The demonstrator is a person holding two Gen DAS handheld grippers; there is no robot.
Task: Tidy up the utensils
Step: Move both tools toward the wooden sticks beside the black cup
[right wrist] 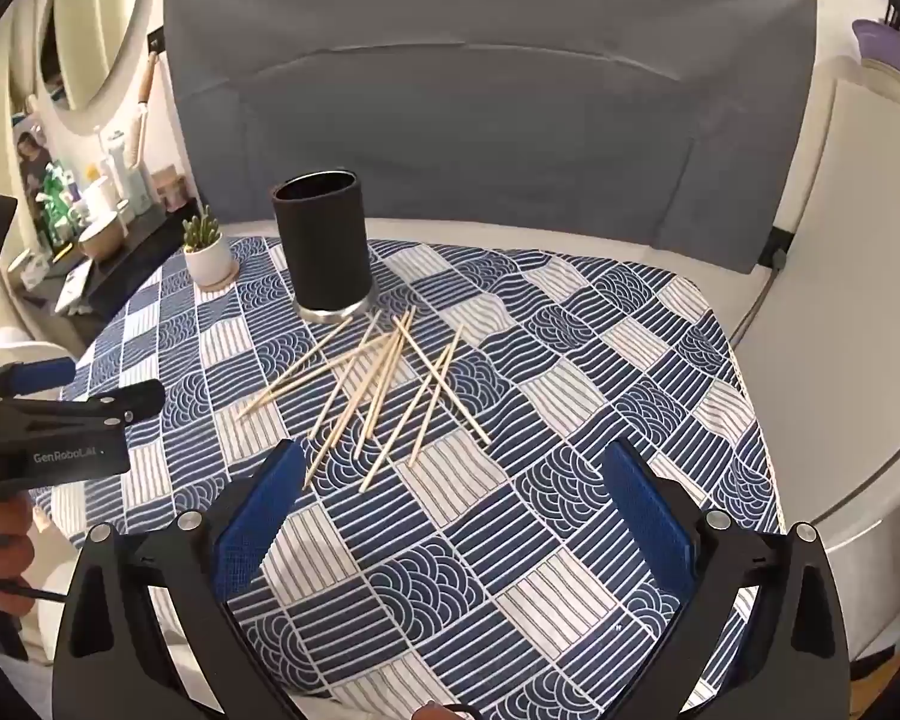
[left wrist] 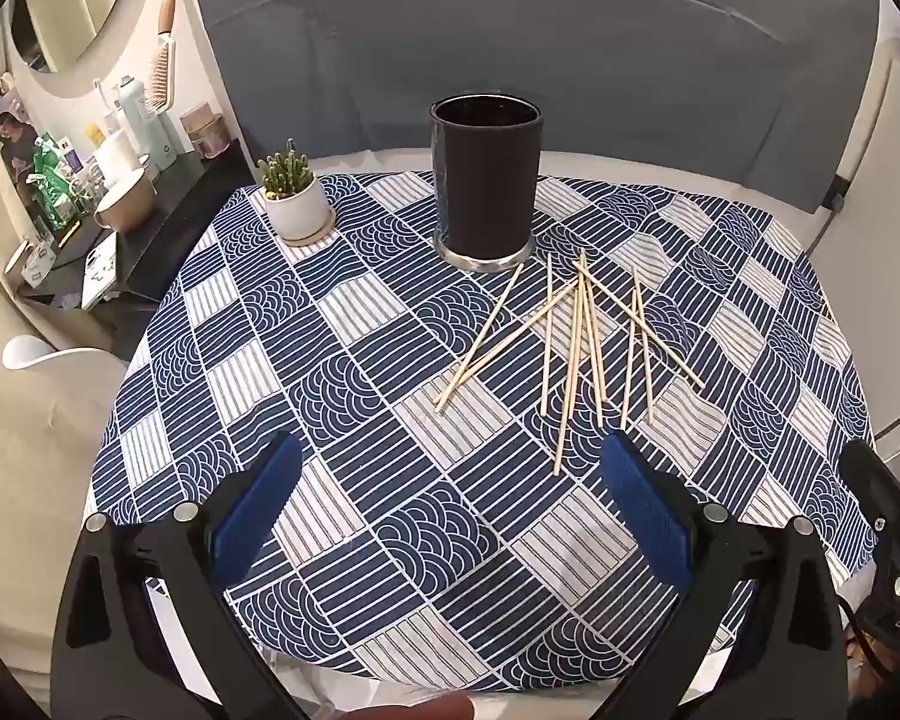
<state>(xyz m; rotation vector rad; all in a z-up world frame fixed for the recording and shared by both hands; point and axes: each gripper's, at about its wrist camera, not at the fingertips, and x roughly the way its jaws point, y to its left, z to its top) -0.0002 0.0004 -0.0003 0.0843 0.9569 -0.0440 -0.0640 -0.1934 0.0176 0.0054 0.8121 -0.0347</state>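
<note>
Both your left gripper [left wrist: 450, 498] and right gripper [right wrist: 450, 492] gape wide and empty, the scattered chopsticks [right wrist: 378, 384] lying just ahead of their tips, the black holder [right wrist: 324, 246] beyond.

Tablecloth [left wrist: 354, 468] = navy/white patchwork w/ stripes + wave arcs, holder [left wrist: 486, 180] black w/ silver base, chopsticks [left wrist: 570, 354] pale wood, plant pot [left wrist: 297, 210] white.

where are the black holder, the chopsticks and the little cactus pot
black holder [left wrist: 486, 180], left wrist view, side wall
chopsticks [left wrist: 576, 336], left wrist view, middle of the pile
cactus pot [left wrist: 295, 207], left wrist view, white pot's front
</note>
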